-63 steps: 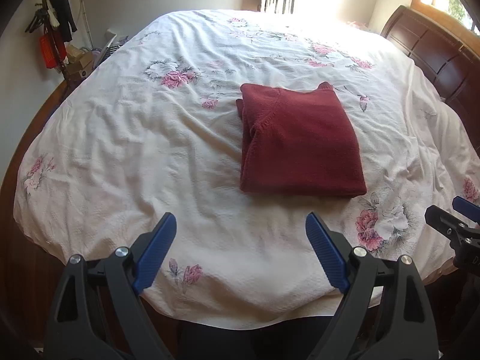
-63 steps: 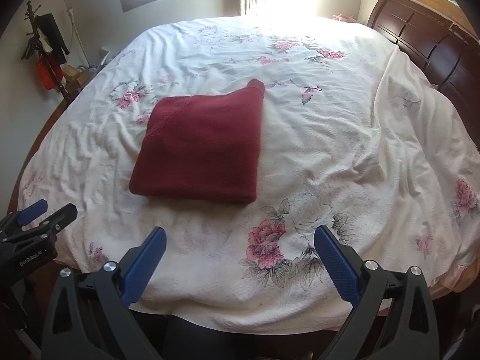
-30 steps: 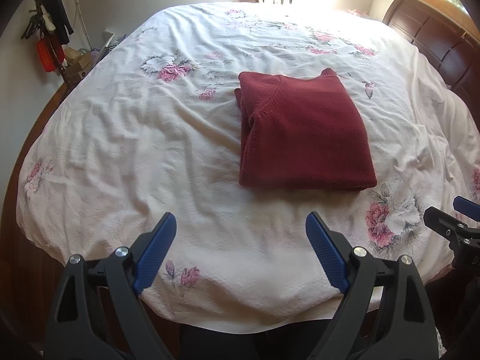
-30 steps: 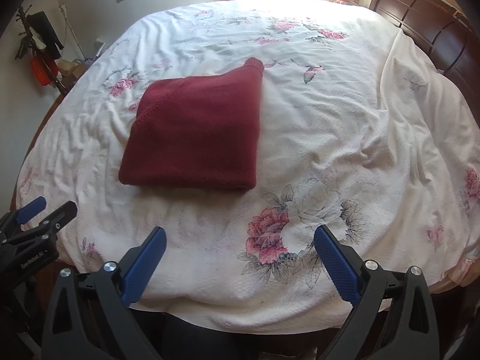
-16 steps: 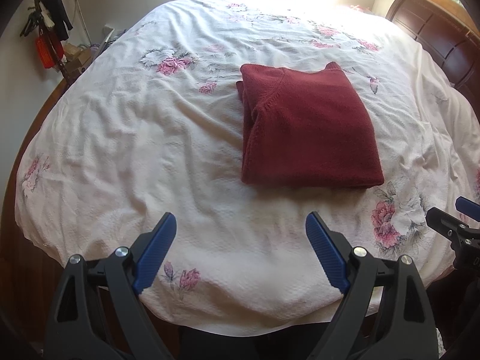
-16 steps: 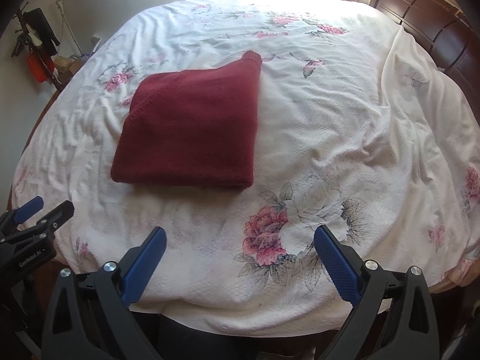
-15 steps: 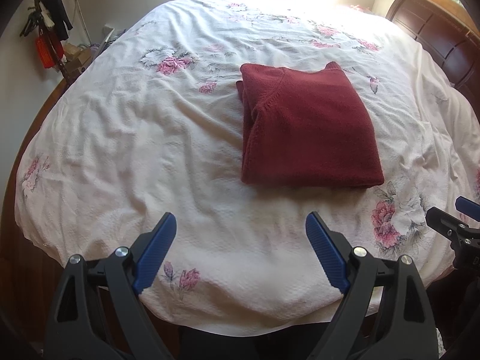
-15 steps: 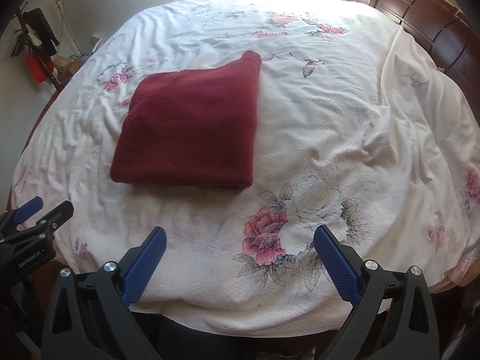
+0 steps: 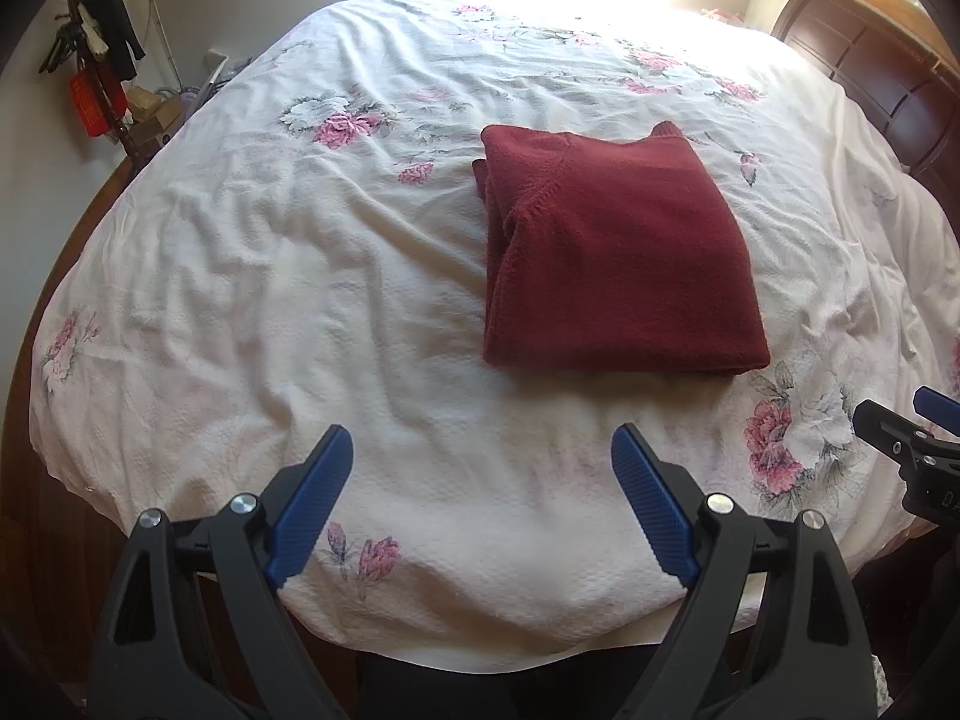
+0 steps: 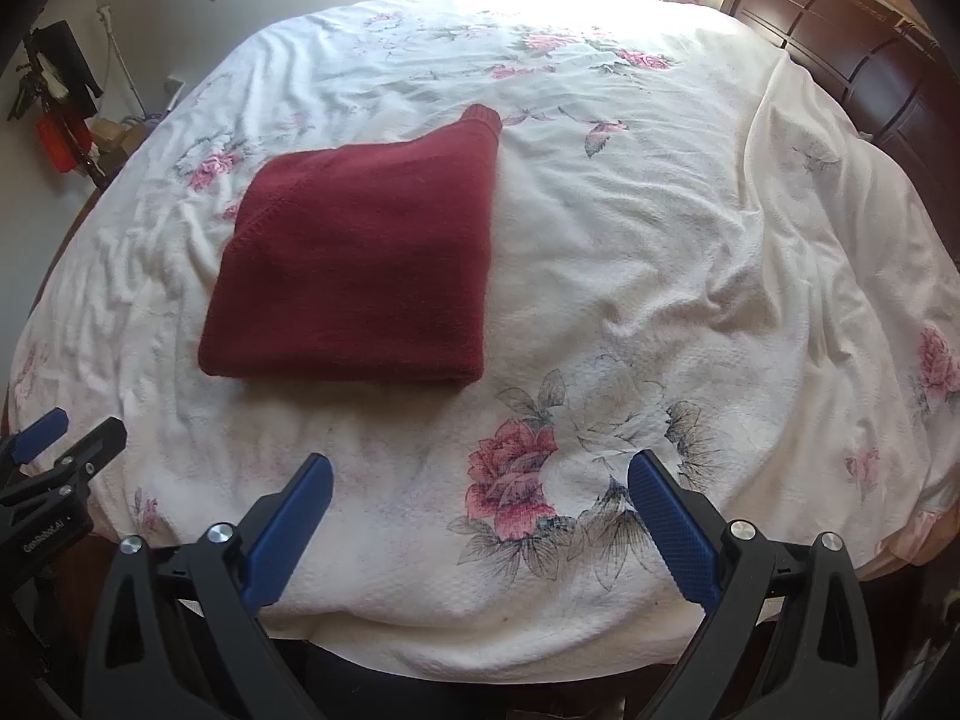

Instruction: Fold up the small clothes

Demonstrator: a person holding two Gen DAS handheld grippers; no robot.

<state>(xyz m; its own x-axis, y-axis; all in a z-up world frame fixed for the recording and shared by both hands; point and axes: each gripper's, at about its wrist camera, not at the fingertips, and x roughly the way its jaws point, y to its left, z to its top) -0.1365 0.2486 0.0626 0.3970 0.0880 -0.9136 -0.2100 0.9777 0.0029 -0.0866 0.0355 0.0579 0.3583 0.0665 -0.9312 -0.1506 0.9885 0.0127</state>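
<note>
A dark red knitted garment (image 9: 618, 252) (image 10: 366, 264) lies folded into a neat rectangle on the white flowered bedspread (image 9: 270, 252) (image 10: 660, 228). One ribbed cuff sticks out at its far right corner. My left gripper (image 9: 483, 450) hangs open over the near edge of the bed, short of the garment and empty. My right gripper (image 10: 480, 480) is open too, near the front edge, with the garment ahead and to its left. Each view catches the other gripper at its side edge.
A dark wooden headboard (image 9: 870, 84) (image 10: 852, 60) runs along the right side of the bed. At the far left, hangers with clothes and a red bag (image 9: 90, 96) stand by the wall beside small boxes. A bright window lies beyond the far end.
Both grippers have drifted slightly forward over the bed, so the garment looks nearer and lower in view. The garment itself has not moved, and both grippers stay open.
</note>
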